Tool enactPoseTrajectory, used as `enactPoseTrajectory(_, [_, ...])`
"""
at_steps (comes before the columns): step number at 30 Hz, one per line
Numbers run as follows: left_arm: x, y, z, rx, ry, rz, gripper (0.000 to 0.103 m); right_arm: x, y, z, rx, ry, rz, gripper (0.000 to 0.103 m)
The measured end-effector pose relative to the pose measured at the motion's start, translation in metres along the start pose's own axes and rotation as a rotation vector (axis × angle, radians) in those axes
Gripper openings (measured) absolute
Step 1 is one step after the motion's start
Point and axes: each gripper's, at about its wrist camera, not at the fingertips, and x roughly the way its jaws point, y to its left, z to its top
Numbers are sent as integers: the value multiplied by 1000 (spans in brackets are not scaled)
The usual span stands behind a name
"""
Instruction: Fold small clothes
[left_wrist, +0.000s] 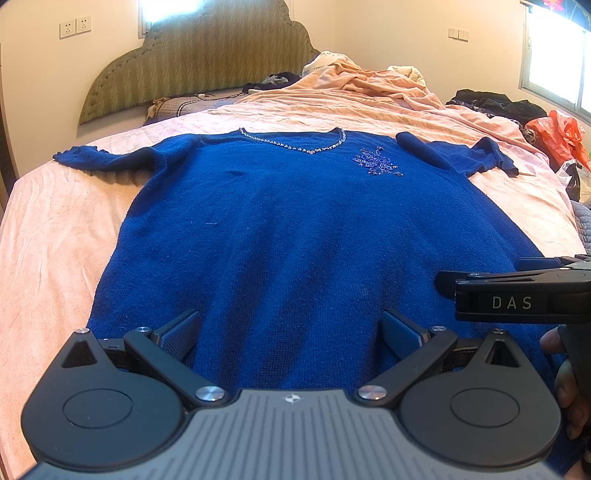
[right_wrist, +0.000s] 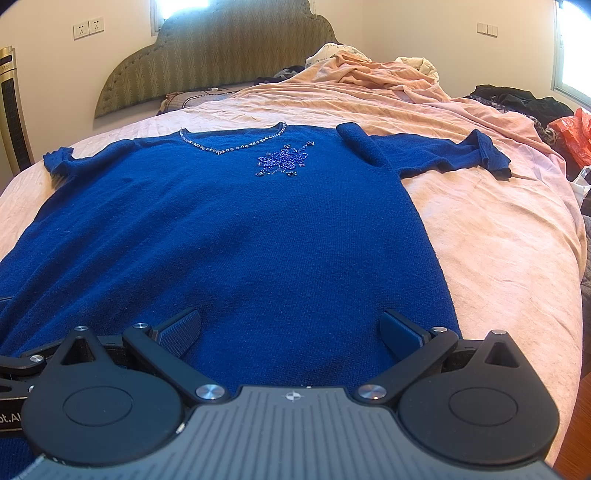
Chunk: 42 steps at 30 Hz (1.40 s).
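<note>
A blue sweater lies flat, front up, on the bed, hem at the near edge, neckline toward the headboard. Left tongs and right tongs hover over the hem, both spread wide apart, holding nothing.

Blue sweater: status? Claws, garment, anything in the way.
Left claw and right claw open, empty, at the hem. Blue sweater flat on the pink sheet, unfolded, sleeves out. Nothing on it.
</note>
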Motion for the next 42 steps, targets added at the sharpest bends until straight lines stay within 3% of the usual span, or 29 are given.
enactPoseTrajectory(4, [0, 0, 0, 0, 1, -3, 103, -3, -4, 1, 4, -6, 26, 103])
enactPoseTrajectory(7, [-2, 4, 1, -5, 3, -19, 103, -14, -18, 4, 10, -39, 141, 103])
enactPoseTrajectory(10, [-7, 7, 2, -6, 9, -39, 103, -29, -50, 14, 88, -108, 252, 103])
enactPoseTrajectory(14, [-6, 10, 10, -27, 25, -64, 103, -29, -111, 38, 244, -174, 302, 103])
enactPoseTrajectory(17, [3, 12, 27, -66, 31, -102, 103, -11, -156, 64, 296, -199, 230, 103])
enactPoseTrajectory(20, [18, 16, 46, -114, 14, -117, 103, 15, -193, 89, 253, -280, 80, 99])
enactPoseTrajectory(22, [29, 17, 53, -133, 11, -125, 103, 41, -205, 106, 96, -300, -105, 97])
enactPoseTrajectory(24, [41, 17, 55, -152, 3, -128, 103, 72, -208, 112, -155, -318, -272, 91])
enactPoseTrajectory(25, [49, 16, 52, -159, 3, -125, 103, 89, -208, 111, -272, -308, -342, 85])
enactPoseTrajectory(27, [51, 10, 44, -129, -32, -98, 103, 120, -212, 109, -450, -275, -423, 62])
enactPoseTrajectory(28, [51, 7, 44, -114, -28, -88, 103, 132, -215, 109, -488, -265, -428, 49])
enactPoseTrajectory(29, [51, 5, 44, -103, -26, -81, 103, 138, -215, 114, -487, -250, -419, 48])
enactPoseTrajectory(34, [51, 3, 45, -96, -24, -79, 103, 165, -233, 131, -362, -156, -353, 53])
enactPoseTrajectory(40, [51, 3, 45, -99, -26, -81, 103, 171, -246, 142, -294, -165, -320, 54])
enactPoseTrajectory(42, [51, 3, 46, -99, -26, -81, 103, 176, -252, 148, -268, -156, -309, 49])
